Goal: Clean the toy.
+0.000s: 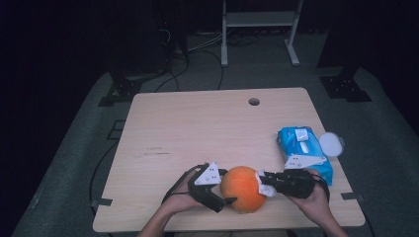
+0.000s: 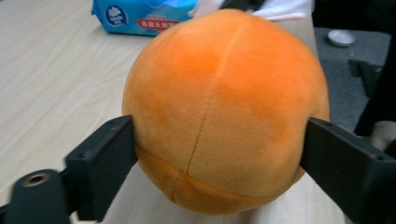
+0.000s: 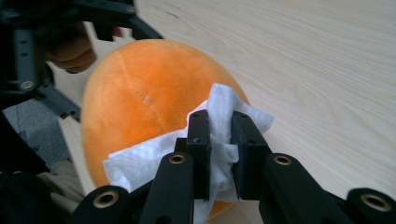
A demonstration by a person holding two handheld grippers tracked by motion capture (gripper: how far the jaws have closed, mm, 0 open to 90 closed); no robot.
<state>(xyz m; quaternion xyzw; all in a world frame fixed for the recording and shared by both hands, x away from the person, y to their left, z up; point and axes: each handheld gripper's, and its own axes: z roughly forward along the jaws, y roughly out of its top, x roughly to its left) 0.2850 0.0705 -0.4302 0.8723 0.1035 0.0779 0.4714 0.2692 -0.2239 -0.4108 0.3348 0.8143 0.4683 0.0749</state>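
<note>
An orange plush ball point(image 1: 242, 188) rests near the front edge of the wooden table point(image 1: 197, 123). My left gripper point(image 1: 226, 186) holds it from the left, its two black jaws pressing on opposite sides of the ball point(image 2: 224, 102). From the right, my right gripper point(image 1: 264, 181) is shut on a crumpled white wipe point(image 1: 267, 191). In the right gripper view the wipe point(image 3: 140, 163) lies against the ball's point(image 3: 135, 93) surface, pinched between the jaws of the right gripper point(image 3: 220, 135).
A blue pack of wet wipes point(image 1: 304, 150) lies at the table's right edge, with a round white lid point(image 1: 331, 144) beside it. There is a cable hole point(image 1: 254, 101) near the far edge. A white metal frame point(image 1: 259, 19) stands on the floor beyond.
</note>
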